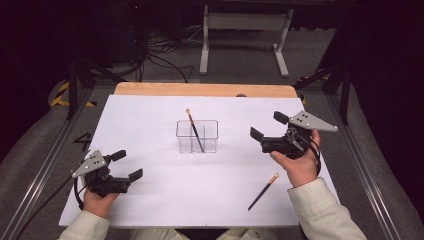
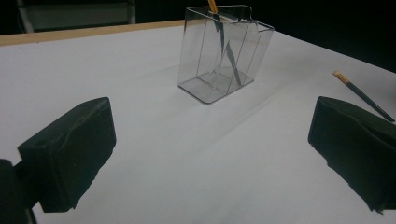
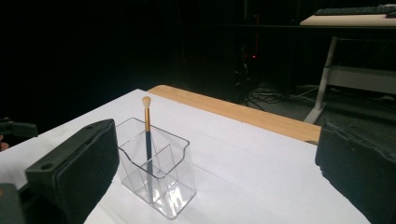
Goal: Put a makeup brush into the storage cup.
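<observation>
**High view: both grippers empty, white sheet mostly bare**

Left gripper point(image 1: 124, 165) and right gripper point(image 1: 267, 125) gape wide. One brush point(image 1: 195, 131) stands inside the clear organizer point(image 1: 197, 136), its lower handle blurred; another brush point(image 1: 263, 191) lies near the front edge.

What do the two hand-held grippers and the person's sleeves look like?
Both the left gripper and the right gripper are black, with two blocky black jaws and a grey three-cornered plate on top. A dark cable trails from the left one. The sleeves are pale cream.
</observation>
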{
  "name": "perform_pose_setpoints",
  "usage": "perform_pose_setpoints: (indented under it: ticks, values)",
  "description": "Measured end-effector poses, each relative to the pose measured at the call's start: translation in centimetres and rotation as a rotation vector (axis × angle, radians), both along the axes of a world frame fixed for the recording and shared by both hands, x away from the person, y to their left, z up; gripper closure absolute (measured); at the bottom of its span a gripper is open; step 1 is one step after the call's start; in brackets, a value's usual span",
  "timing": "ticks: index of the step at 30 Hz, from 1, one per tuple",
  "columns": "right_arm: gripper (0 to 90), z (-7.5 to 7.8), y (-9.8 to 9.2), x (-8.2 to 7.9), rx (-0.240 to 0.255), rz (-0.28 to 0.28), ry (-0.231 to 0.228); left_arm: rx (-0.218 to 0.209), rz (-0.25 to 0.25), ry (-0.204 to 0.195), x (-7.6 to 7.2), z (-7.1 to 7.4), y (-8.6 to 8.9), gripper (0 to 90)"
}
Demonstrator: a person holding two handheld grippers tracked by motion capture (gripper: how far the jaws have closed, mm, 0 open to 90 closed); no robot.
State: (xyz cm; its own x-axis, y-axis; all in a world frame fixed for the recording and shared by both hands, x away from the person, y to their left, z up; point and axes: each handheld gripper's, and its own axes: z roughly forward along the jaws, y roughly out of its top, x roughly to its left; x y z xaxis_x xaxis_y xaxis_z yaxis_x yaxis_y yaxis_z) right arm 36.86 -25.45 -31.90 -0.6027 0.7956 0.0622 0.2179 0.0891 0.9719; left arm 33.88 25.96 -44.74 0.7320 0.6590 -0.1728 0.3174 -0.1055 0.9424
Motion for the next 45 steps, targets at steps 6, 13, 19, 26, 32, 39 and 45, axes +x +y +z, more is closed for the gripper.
perform_pose_setpoints:
  ticks: [6,13,19,26,32,39,45]
  values:
    - [0.1,0.1,-1.1,-0.6,0.001,-0.013,0.002,0.002,-0.004,-0.002,0.1,0.0,-0.1,1.5]
    - [0.2,0.0,-2.1,-1.5,-0.008,-0.021,0.009,-0.001,-0.004,-0.002,0.1,0.0,0.0,1.5]
    - [0.3,0.1,-2.8,-2.2,-0.018,-0.031,0.024,0.0,-0.003,-0.002,0.1,0.0,0.0,1.5]
    - [2.1,-0.5,-3.6,-3.2,-0.066,-0.045,0.097,0.003,-0.003,-0.001,0.1,0.0,-0.1,1.5]
    - [2.1,-0.5,-3.9,-3.4,-0.121,-0.058,0.149,0.001,0.001,0.005,0.1,-0.1,0.0,1.5]
    - [2.0,-0.8,-3.6,-3.2,-0.177,-0.054,0.212,0.006,-0.002,0.006,0.1,0.0,-0.1,1.5]
    - [1.8,-1.3,-3.4,-3.2,-0.249,-0.045,0.251,-0.002,-0.001,0.007,0.1,-0.1,0.0,1.4]
